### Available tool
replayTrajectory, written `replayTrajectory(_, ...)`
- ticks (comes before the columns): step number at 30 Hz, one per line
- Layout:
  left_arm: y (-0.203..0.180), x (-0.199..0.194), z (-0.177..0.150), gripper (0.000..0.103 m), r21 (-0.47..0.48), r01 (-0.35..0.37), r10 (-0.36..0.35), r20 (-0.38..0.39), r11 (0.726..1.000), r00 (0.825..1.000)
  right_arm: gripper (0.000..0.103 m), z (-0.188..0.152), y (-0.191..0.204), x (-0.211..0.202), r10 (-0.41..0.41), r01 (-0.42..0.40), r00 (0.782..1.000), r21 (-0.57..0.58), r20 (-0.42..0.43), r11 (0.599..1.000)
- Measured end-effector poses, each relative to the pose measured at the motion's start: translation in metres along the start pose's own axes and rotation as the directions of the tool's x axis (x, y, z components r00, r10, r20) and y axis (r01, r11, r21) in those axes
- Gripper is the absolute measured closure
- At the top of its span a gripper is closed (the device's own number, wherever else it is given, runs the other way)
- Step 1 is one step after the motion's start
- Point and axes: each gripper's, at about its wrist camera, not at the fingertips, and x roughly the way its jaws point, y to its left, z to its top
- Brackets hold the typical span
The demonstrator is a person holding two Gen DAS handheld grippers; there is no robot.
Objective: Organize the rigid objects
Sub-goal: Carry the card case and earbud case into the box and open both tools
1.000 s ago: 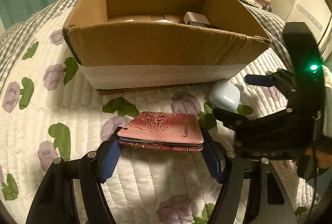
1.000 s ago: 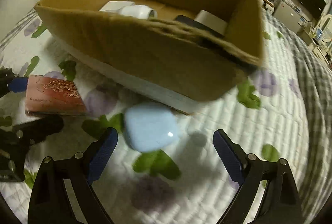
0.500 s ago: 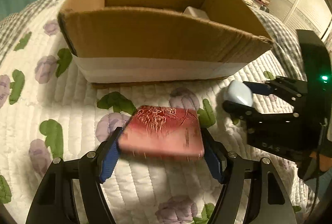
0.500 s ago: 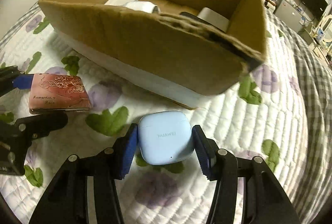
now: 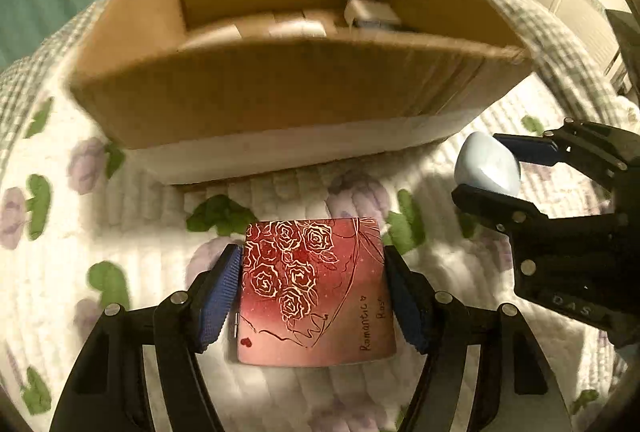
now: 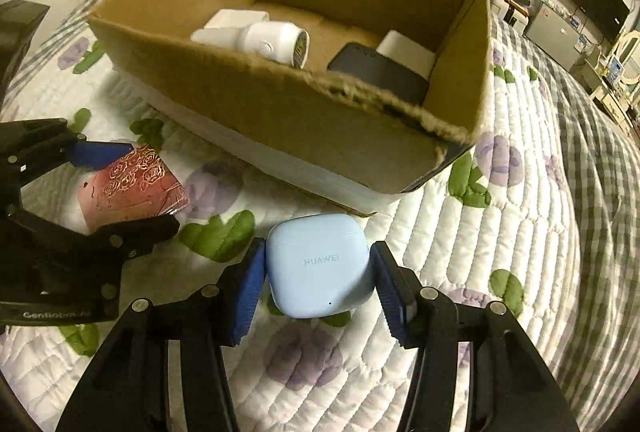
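My left gripper point(image 5: 313, 261) has its jaws closing, and its blue pads press both sides of a red compact case point(image 5: 316, 292) with gold roses. The case is held tilted, its face toward the camera, above the flowered quilt point(image 5: 132, 232). My right gripper point(image 6: 319, 256) is shut on a pale blue earbud case point(image 6: 320, 264), held just off the quilt. In the left wrist view the earbud case point(image 5: 486, 166) shows to the right of the red case. Behind both stands an open cardboard box point(image 6: 320, 120).
Inside the box lie a white cylinder point(image 6: 276, 42), a dark flat item point(image 6: 380, 72) and white blocks point(image 6: 408, 54). Its near wall point(image 5: 280, 88) rises between the grippers and the inside. A checked blanket point(image 6: 592, 160) lies to the right, with furniture beyond it.
The right gripper closed on the earbud case and raised it slightly. The left gripper lifted the red case and tipped its face up toward the camera.
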Motion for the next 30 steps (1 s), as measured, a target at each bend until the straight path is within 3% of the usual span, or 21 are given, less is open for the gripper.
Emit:
replayTrajectory(8, 0.006, -0.082, 0.003, 0.032, -0.025, 0.002, 0.002, 0.142, 1.000, 0.990, 0.051, 0.010, -0.004, -0.069, -0.034, 0.034, 0.996, 0.003, 0.077, 0.999)
replayTrajectory(13, 0.001, -0.134, 0.014, 0.032, -0.034, 0.010, -0.001, 0.257, 0.999, 0.967, 0.051, 0.020, -0.007, -0.134, -0.049, 0.040, 0.984, 0.057, 0.174, 0.998)
replayTrajectory(20, 0.012, -0.188, 0.044, 0.032, -0.043, -0.009, 0.025, 0.381, 0.999, 0.924, 0.051, 0.038, -0.001, -0.207, -0.098, 0.068, 0.949, 0.110, 0.300, 0.992)
replayTrajectory(26, 0.027, -0.190, 0.078, 0.032, -0.044, -0.034, 0.050, 0.416, 0.998, 0.908, 0.051, 0.078, -0.004, -0.219, -0.118, 0.075, 0.922, 0.127, 0.368, 0.989)
replayTrajectory(30, 0.035, -0.161, 0.103, 0.032, -0.065, -0.077, 0.096, 0.389, 0.995, 0.916, 0.051, 0.107, -0.009, -0.197, -0.100, 0.049, 0.919, 0.140, 0.382, 0.989)
